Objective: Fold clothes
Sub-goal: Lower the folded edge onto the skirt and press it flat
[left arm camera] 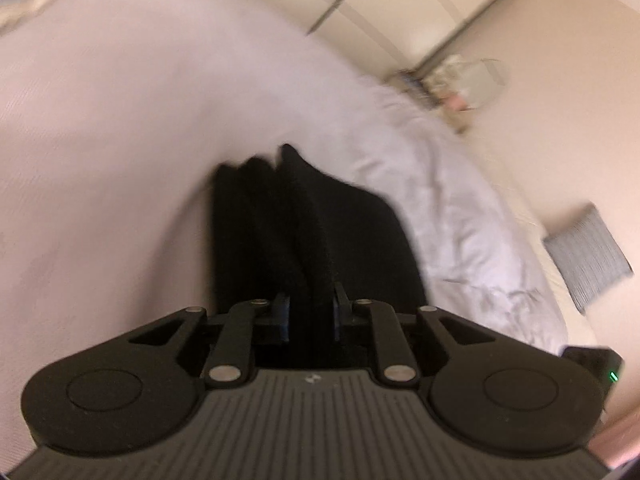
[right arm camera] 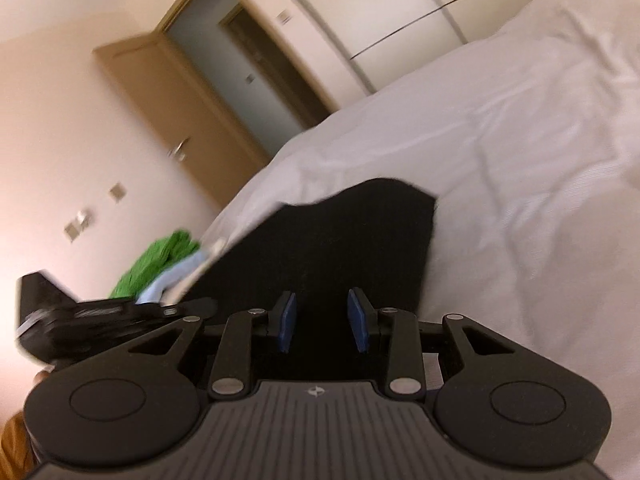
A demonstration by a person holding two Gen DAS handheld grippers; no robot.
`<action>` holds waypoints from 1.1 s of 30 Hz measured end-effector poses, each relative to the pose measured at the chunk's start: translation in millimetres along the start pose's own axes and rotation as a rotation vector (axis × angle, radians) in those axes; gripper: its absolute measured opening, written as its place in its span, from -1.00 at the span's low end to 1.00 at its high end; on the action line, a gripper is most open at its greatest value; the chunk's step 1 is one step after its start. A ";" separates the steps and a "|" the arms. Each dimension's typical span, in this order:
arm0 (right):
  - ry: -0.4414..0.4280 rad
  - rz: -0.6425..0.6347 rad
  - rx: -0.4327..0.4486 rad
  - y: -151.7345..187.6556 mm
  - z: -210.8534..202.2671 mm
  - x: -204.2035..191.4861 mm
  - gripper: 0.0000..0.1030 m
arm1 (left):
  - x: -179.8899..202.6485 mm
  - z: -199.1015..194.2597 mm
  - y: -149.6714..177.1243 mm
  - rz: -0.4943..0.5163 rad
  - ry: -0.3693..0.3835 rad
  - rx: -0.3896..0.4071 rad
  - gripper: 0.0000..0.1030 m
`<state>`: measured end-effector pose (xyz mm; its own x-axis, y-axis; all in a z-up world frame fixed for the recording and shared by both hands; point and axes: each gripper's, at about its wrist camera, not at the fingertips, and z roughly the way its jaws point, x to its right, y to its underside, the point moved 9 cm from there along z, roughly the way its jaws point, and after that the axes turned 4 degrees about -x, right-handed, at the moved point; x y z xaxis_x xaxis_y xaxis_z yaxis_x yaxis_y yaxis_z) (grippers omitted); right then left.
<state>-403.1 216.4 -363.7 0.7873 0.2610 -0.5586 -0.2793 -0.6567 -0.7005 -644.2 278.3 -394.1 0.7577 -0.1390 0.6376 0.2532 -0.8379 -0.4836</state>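
Note:
A black garment (left arm camera: pixel 320 220) hangs bunched in thick folds over the white bed, with my left gripper (left arm camera: pixel 310 316) shut on it. In the right wrist view the same black garment (right arm camera: pixel 340 248) spreads out in front of my right gripper (right arm camera: pixel 323 316). The cloth runs between the right gripper's blue pads (right arm camera: pixel 286 318), which stand a little apart around a thick bunch of it. My left gripper (right arm camera: pixel 188 306) shows at the left edge of that sheet, holding its other end. A corner of the right gripper (left arm camera: pixel 592 360) with a green light shows at the lower right of the left wrist view.
The white duvet (right arm camera: pixel 500 140) covers the bed, rumpled at its far edge (left arm camera: pixel 460 208). Green and light blue clothes (right arm camera: pixel 160 260) lie at the bedside. A grey cushion (left arm camera: pixel 588 256) lies on the floor. A wooden door (right arm camera: pixel 180 112) and pale wardrobes (right arm camera: pixel 380 8) stand behind.

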 end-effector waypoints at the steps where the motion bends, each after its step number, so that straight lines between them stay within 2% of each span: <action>1: 0.010 -0.028 -0.007 3.3 4.5 -4.4 -0.34 | -7.0 1.9 2.3 -0.020 0.004 -0.003 -0.71; 3: 0.029 -0.083 -0.021 9.9 13.4 -13.1 -0.34 | -8.0 -0.7 4.3 -0.025 0.016 0.015 -0.71; 7: 0.047 -0.130 -0.033 12.8 16.0 -20.8 -0.34 | 14.9 -19.8 3.6 0.099 -0.009 0.078 -0.71; 10: 0.056 -0.194 -0.035 17.7 14.2 -23.5 -0.34 | 10.1 -33.0 10.9 0.161 -0.030 0.108 -0.71; 12: 0.058 -0.248 -0.039 21.9 19.3 -30.8 -0.34 | -0.8 -30.1 17.6 0.160 -0.055 0.110 -0.71; 19: 0.167 -0.436 -0.075 41.3 36.9 -46.6 -0.33 | -16.2 -15.4 27.7 0.106 -0.055 0.093 -0.65; 23: 0.150 -0.405 -0.058 44.1 35.4 -39.4 -0.34 | -11.2 -26.4 22.5 0.053 -0.061 0.109 -0.66; 25: 0.134 -0.374 -0.052 42.4 33.1 -37.0 -0.34 | -3.6 -45.0 20.3 0.052 -0.092 0.178 -0.70; 28: 0.131 -0.353 -0.055 39.5 30.7 -36.5 -0.34 | 12.2 -81.3 28.4 0.128 -0.128 0.268 -0.76; 30: 0.142 -0.372 -0.053 40.6 31.6 -38.7 -0.33 | 22.8 -84.0 38.3 0.190 -0.144 0.254 -0.76; 33: 0.154 -0.397 -0.045 43.4 31.8 -40.3 -0.33 | 17.8 -58.0 59.8 0.254 -0.215 0.154 -0.76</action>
<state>-464.5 199.9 -385.7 0.9026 0.3935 -0.1746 0.0832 -0.5574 -0.8260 -650.5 195.2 -376.9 0.9129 -0.2050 0.3530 0.1159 -0.6990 -0.7056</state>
